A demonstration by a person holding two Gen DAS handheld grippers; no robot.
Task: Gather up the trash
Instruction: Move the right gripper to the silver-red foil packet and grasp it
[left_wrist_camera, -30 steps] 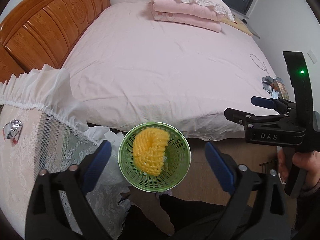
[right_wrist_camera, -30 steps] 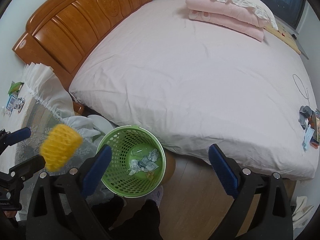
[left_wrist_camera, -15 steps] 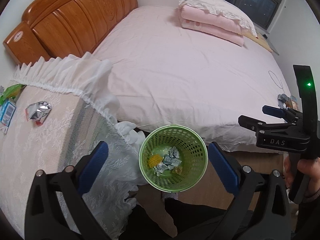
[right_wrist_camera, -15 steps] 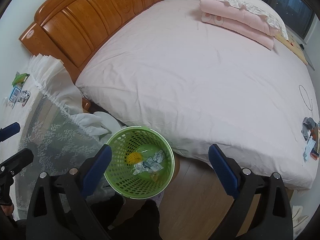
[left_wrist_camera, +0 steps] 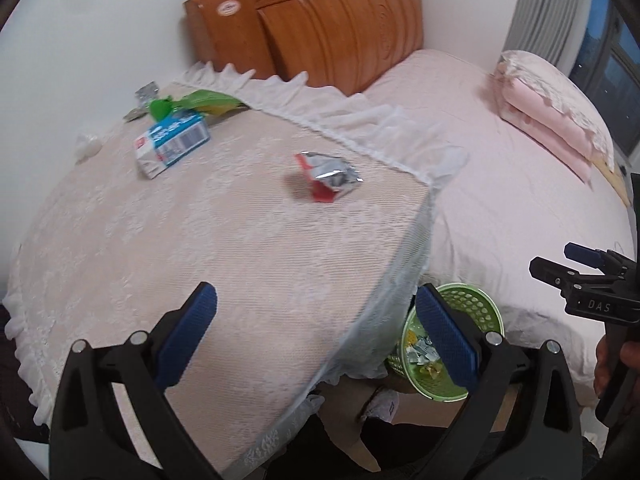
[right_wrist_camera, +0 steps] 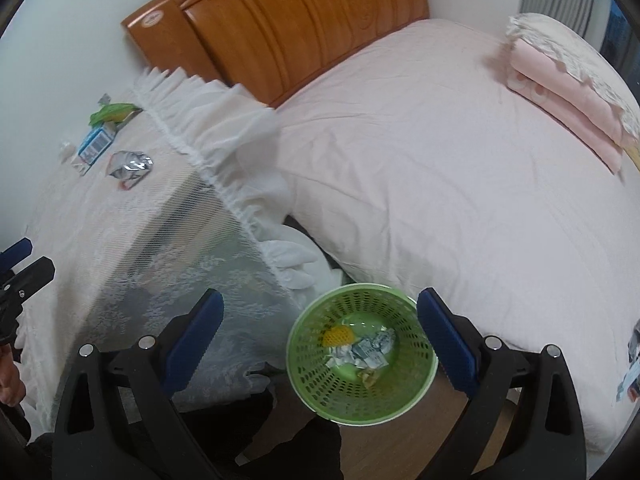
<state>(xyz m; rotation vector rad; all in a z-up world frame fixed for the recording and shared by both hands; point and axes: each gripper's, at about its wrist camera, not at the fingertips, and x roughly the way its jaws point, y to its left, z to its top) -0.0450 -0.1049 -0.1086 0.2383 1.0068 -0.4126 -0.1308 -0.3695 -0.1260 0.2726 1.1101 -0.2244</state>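
Left wrist: lace-covered table [left_wrist_camera: 240, 248] beside pink bed [left_wrist_camera: 500, 200].

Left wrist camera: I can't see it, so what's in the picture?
The open left gripper hangs over a lace-covered table with trash on it: a silver wrapper, a blue and white carton and a green wrapper. A green basket stands on the floor beside a pink bed.

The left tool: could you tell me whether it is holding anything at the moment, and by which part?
Nothing is held: the left tool is open and empty above the lace-covered table.
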